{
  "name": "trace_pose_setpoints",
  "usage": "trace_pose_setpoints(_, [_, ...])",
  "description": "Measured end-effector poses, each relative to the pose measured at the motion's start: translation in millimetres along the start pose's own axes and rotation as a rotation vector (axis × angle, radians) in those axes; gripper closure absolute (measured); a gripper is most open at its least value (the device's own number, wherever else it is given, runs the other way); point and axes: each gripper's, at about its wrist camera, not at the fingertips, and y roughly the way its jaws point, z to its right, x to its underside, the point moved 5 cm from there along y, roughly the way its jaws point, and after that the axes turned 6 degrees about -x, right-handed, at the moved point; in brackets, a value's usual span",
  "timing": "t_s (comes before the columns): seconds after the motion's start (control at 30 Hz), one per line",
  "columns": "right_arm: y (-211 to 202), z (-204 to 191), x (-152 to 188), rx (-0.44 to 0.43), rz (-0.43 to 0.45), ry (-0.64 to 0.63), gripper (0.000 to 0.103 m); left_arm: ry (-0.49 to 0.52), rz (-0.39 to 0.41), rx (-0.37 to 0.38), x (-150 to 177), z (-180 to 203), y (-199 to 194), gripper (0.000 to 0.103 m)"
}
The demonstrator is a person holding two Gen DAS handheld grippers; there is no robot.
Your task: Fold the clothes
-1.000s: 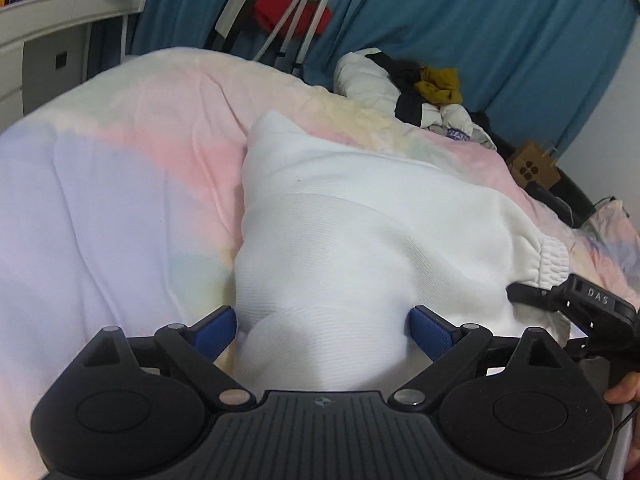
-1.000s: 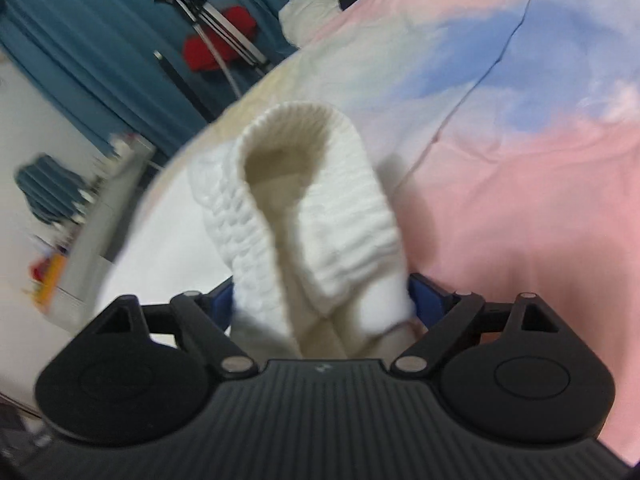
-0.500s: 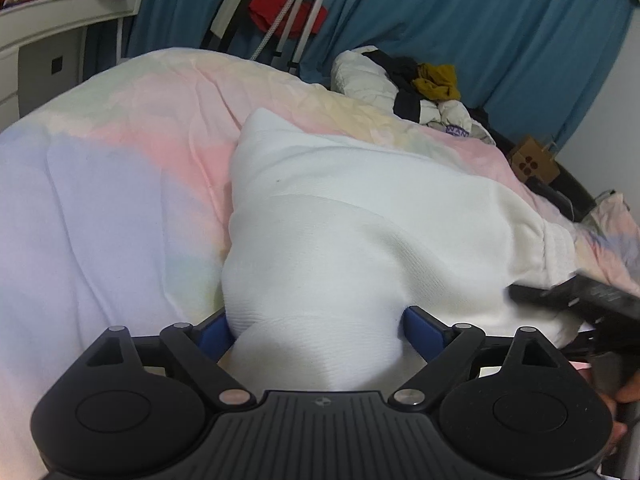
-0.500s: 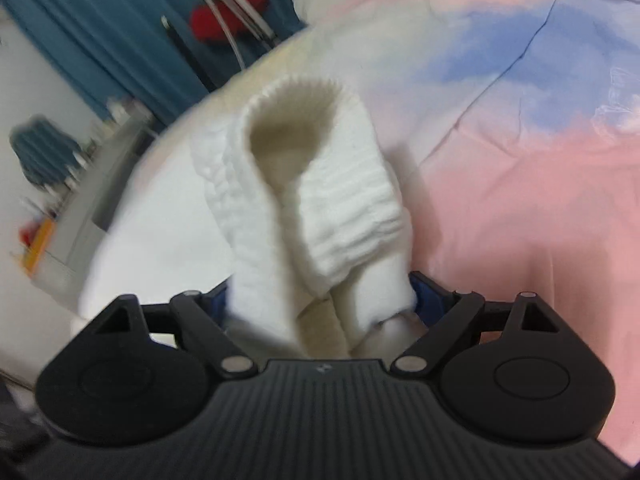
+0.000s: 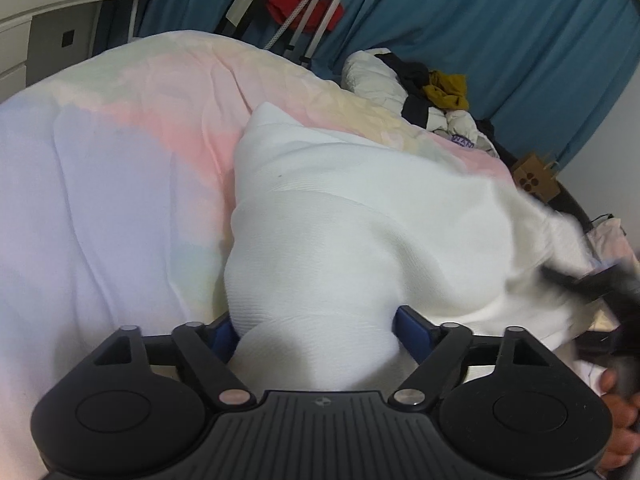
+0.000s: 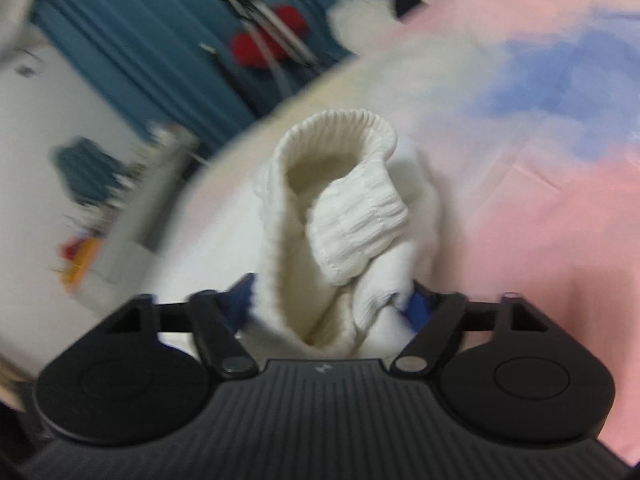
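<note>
Pastel bedspread; blue curtain behind; clothes pile far edge; red cloth on tripod; cardboard box.

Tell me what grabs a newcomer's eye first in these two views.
A big white garment fills the middle of the pastel bedspread, a bunch of it between the closing jaws of the left gripper. In the right wrist view its ribbed cuff stands up between the closing jaws of the right gripper. Blue curtains hang behind.

1. a home bedroom: a bed under a pastel duvet fills the view.
2. teal curtains hang behind it.
3. loose clothes lie heaped on the bed.
4. a white unit, probably a desk, stands beside it.
</note>
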Motion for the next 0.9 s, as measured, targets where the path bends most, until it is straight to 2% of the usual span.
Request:
trace_pose_setpoints(0.1, [-1, 6, 5, 0.039, 0.009, 0.010, 0.056, -0.037, 0.025, 0.019, -1, -1, -6, 0.045])
trace_pose_setpoints(0.17, [-9, -4, 3, 0.040, 0.038, -0.011, 0.061, -0.061, 0.053, 0.044, -4, -1, -13, 0.054])
trace_pose_setpoints(0.23, [-20, -19, -6, 0.002, 0.079, -0.020, 0.064, -0.085, 0.082, 0.072, -8, 0, -22, 0.062])
trace_pose_setpoints(0.33, [-39, -39, -21, -0.065, 0.145, -0.038, 0.067, -0.139, 0.123, 0.129, -16, 4, -43, 0.066])
trace_pose_setpoints(0.43, [-66, -51, -43, -0.131, 0.221, -0.063, 0.068, -0.107, 0.188, 0.169, -28, 28, -69, 0.067])
trace_pose_setpoints(0.53, [-99, -47, -69, -0.169, 0.306, -0.057, 0.068, -0.089, 0.226, 0.224, -43, 63, -85, 0.067])
trace_pose_setpoints(0.67, [-149, -14, -103, -0.196, 0.450, -0.007, 0.068, 0.016, 0.279, 0.274, -69, 144, -86, 0.067])
trace_pose_setpoints(0.8, [-187, 35, -135, -0.162, 0.612, 0.022, 0.068, 0.092, 0.275, 0.359, -94, 235, -45, 0.067])
trace_pose_setpoints(0.9, [-197, 75, -158, -0.092, 0.706, 0.039, 0.068, 0.155, 0.234, 0.414, -105, 291, 7, 0.067])
